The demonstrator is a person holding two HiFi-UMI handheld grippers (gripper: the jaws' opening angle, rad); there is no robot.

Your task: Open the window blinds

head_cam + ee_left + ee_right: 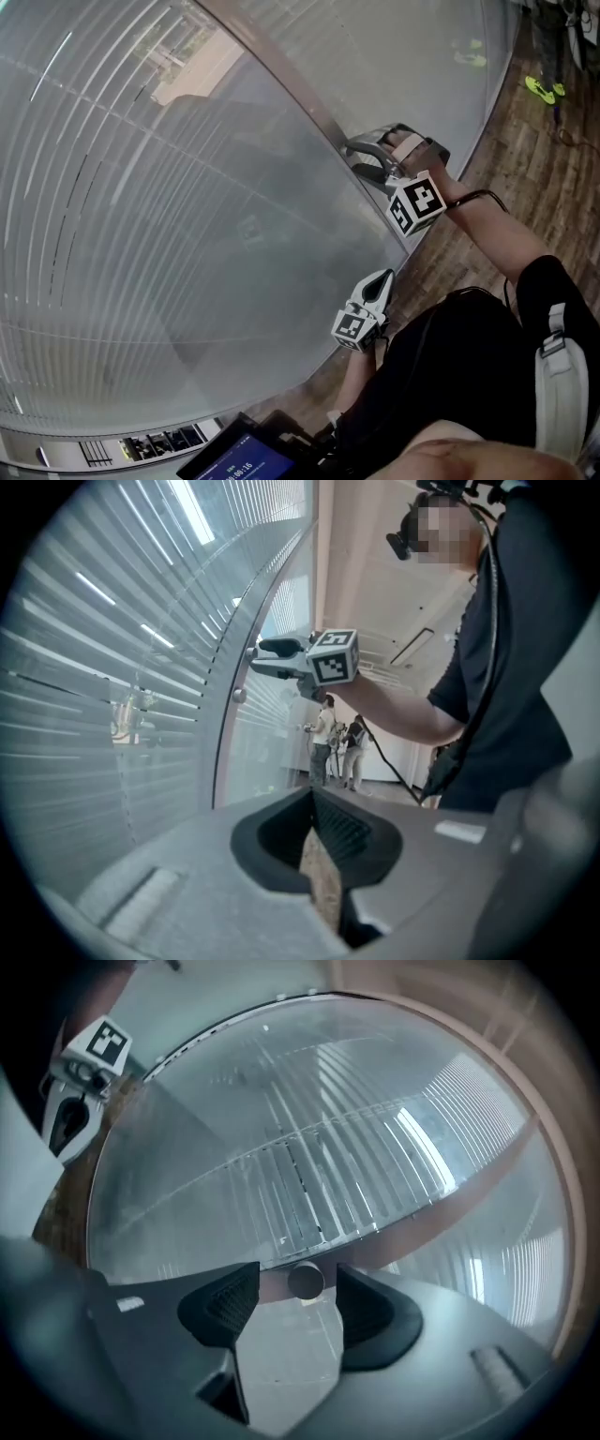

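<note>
While the blinds (112, 216) hang behind the glass, my right fingers (220, 1302) straddle their frame knob (306, 1281).
They stand wide, not pressing it, placed to turn it; my left fingers (281, 841) rest together, empty, held clear.

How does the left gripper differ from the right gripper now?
The left gripper has its fingers together and empty; the right gripper has its fingers apart with a round knob between them. The right gripper is at the window frame; the left gripper is held away from it. Both carry a marker cube.
</note>
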